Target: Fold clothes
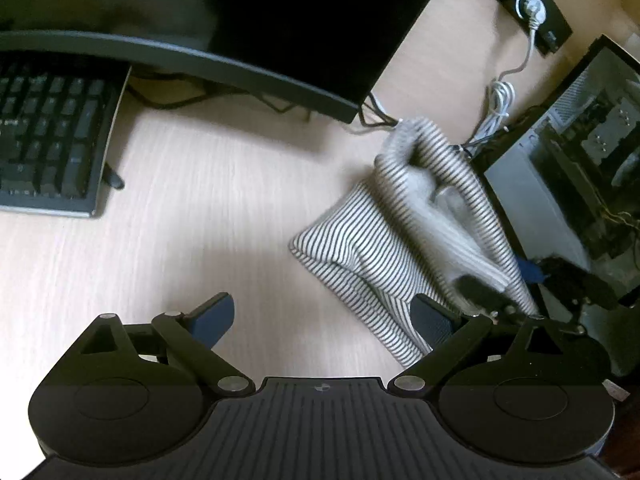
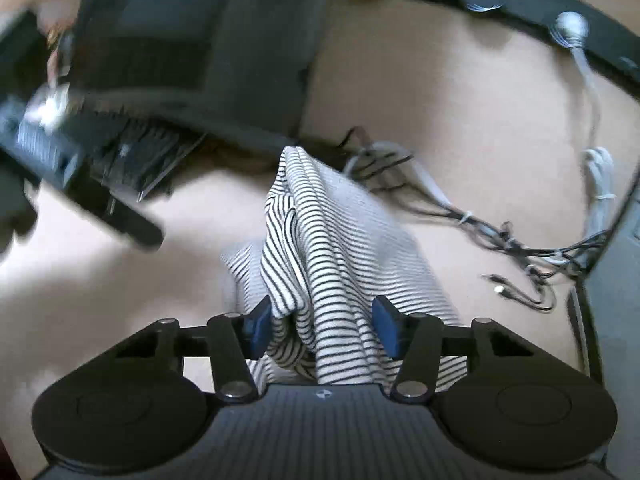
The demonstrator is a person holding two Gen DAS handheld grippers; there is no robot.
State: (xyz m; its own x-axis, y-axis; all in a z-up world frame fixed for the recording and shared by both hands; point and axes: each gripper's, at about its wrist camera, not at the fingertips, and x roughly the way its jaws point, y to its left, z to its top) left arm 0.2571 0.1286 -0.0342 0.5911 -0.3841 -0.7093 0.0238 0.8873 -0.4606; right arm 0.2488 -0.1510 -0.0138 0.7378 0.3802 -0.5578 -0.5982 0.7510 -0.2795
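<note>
A black-and-white striped garment [image 1: 404, 236] lies bunched on the pale wooden desk [image 1: 192, 216], to the right in the left wrist view. My left gripper [image 1: 324, 320] is open and empty above bare desk, its right finger at the garment's near edge. In the right wrist view the garment [image 2: 340, 248] is lifted and drapes between the fingers of my right gripper [image 2: 324, 328]. Its jaws stand apart with cloth lying between them, not pinched. The right gripper also shows in the left wrist view [image 1: 484, 292], at the garment's right end.
A black keyboard [image 1: 48, 136] lies at the left and a monitor [image 1: 224, 20] stands behind. A glass-sided computer case [image 1: 572, 168] stands at the right. Loose cables [image 2: 500, 232] and a white cord [image 1: 500, 96] lie beyond the garment.
</note>
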